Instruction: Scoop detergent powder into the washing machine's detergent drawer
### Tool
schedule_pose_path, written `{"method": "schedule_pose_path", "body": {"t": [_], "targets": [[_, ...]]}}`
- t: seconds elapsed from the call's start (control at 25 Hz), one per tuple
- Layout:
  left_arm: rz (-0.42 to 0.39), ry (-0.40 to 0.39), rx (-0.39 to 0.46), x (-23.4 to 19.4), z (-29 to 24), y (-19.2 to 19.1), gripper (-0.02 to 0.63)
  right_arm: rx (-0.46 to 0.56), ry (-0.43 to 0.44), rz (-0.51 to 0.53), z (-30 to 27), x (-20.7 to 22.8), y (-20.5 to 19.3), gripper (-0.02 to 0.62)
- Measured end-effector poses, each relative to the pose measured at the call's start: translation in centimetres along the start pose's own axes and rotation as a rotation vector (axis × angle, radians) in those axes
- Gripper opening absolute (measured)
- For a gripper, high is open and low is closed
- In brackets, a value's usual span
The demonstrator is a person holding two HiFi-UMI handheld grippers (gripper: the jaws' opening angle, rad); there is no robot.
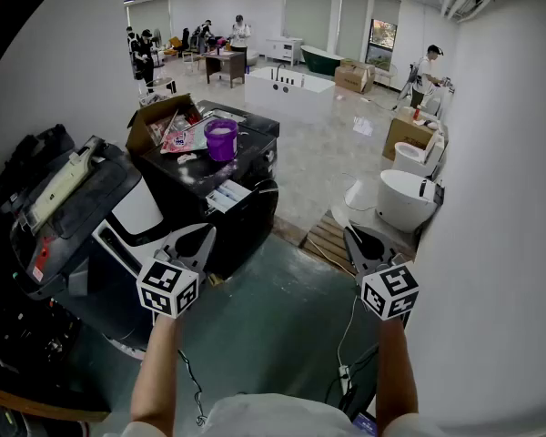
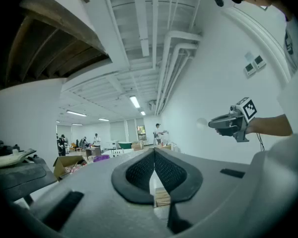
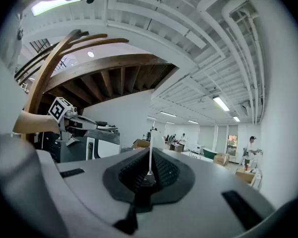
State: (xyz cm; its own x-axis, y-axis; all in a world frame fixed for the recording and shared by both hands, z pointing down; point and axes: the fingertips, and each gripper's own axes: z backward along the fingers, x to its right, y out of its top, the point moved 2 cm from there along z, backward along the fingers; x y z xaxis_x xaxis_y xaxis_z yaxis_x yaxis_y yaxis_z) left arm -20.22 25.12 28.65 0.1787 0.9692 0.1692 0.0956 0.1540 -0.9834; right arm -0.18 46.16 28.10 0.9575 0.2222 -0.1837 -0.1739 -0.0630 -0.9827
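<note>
Both grippers are held in the air in front of me, well short of the machines. In the head view my left gripper [image 1: 204, 232] has its jaws closed to a point with nothing in them, and so does my right gripper [image 1: 349, 234]. The left gripper view shows its pads [image 2: 139, 172] meeting at the tip, with the right gripper [image 2: 233, 123] off to the side. A purple tub [image 1: 221, 139] stands on a black washing machine [image 1: 246, 198] ahead on the left. A white panel or drawer [image 1: 227, 195] shows on that machine's front top. I see no scoop.
An open cardboard box [image 1: 164, 121] sits beside the tub. A white-fronted machine [image 1: 135, 215] and black cases stand at my left. A wooden pallet [image 1: 332, 239] and toilets [image 1: 405, 198] are on the right by the white wall. A cable [image 1: 350, 321] trails on the floor.
</note>
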Motion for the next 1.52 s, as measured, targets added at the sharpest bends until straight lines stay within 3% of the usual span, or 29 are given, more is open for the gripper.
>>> {"method": "schedule_pose_path", "body": {"t": [0.28,0.48,0.8,1.08,1.28,1.52], "targets": [[0.002,0.024,-0.008,2.3,-1.4,-0.2,0.005,0.003,0.001,0.0,1.1,2.8,-1.2,0.014],[-0.017,0.031,-0.009,3.9,-1.8,-0.5,0.006,-0.008,0.057,0.033,1.0,3.2,-2.4,0.015],[-0.047,0.062,-0.055,1.2,-3.6,-2.7,0.006,-0.099,0.17,0.098,-3.8,2.2,-5.8,0.014],[-0.065,0.078,-0.072,-6.5,-9.2,-6.3,0.006,-0.108,0.196,0.126,-14.2,4.2,-7.4,0.014],[-0.018,0.114,-0.071,-16.1,-15.0,-7.7,0.005,-0.115,0.186,0.171,-25.2,7.0,-6.3,0.014],[-0.049,0.116,-0.098,-26.2,-22.3,-7.9,0.006,-0.08,0.209,0.179,-38.9,9.4,-3.9,0.014]]}}
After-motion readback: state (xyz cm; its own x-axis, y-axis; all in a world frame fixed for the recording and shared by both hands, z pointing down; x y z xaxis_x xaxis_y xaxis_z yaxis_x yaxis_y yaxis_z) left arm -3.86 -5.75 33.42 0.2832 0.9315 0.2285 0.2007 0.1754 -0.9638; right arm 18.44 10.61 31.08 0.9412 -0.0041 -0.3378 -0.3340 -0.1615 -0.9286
